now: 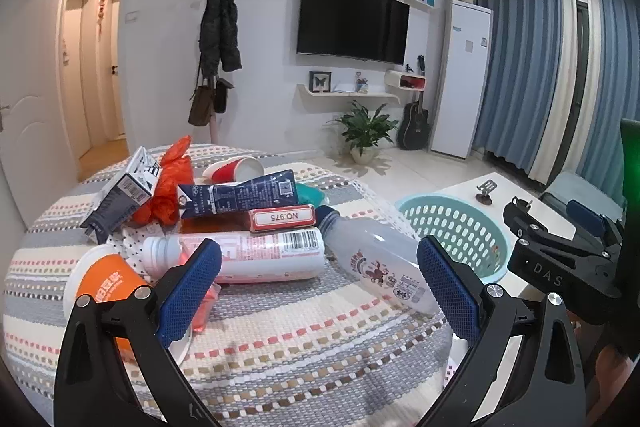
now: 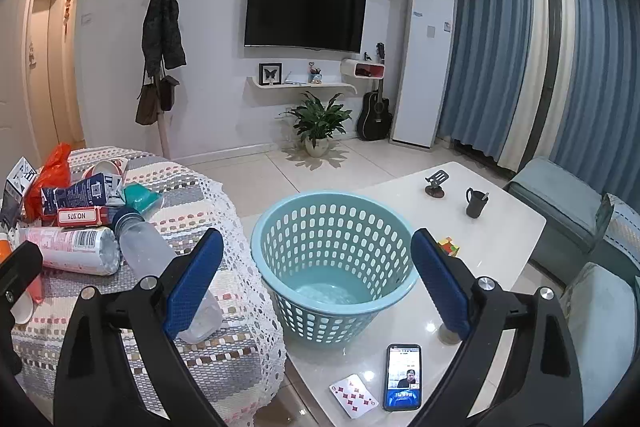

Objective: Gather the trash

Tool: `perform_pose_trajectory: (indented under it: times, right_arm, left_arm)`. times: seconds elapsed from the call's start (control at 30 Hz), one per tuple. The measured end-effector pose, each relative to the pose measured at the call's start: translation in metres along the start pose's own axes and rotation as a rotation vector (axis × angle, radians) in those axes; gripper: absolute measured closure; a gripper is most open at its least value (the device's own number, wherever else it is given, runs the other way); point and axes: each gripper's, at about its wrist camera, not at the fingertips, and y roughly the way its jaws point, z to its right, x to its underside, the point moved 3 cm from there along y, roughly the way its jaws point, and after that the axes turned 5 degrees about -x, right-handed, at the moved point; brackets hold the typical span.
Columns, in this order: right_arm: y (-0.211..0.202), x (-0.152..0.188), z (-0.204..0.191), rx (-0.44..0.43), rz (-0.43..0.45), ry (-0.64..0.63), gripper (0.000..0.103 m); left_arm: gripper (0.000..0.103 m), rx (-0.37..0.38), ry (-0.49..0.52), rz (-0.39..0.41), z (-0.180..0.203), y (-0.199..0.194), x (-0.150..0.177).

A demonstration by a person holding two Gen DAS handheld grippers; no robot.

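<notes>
A heap of trash lies on the cloth-covered table [image 1: 288, 347]: a clear plastic bottle [image 1: 380, 263], a white-and-pink bottle [image 1: 248, 255], a red box [image 1: 282, 219], a dark blue carton [image 1: 240, 197], an orange paper cup [image 1: 108, 283], an orange bag [image 1: 168, 187] and a red cup [image 1: 236, 169]. My left gripper [image 1: 320, 291] is open and empty, just short of the two bottles. My right gripper [image 2: 316, 283] is open and empty over the teal basket [image 2: 336, 263], which holds nothing I can see. The clear bottle [image 2: 160, 267] lies beside its left finger [image 2: 192, 283].
The basket stands on a white low table [image 2: 500, 239] with a phone [image 2: 403, 377], a playing card [image 2: 354, 395], a black mug [image 2: 476, 203], a puzzle cube [image 2: 448, 246] and a small stand [image 2: 436, 185]. A grey sofa [image 2: 560, 207] is at right. The right gripper's body [image 1: 560, 255] shows in the left view.
</notes>
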Motion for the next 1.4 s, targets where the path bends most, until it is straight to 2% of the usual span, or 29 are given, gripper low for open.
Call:
perform_pose_trajectory:
  times: [1.13, 1.4]
  right_arm:
    - [-0.007, -0.003, -0.017, -0.016, 0.014, -0.049, 0.013]
    - [-0.010, -0.003, -0.019, -0.031, 0.016, -0.057, 0.016]
  left_arm:
    - [0.008, -0.017, -0.017, 0.000, -0.011, -0.002, -0.001]
    - [0.008, -0.017, -0.027, 0.012, -0.015, -0.005, -0.003]
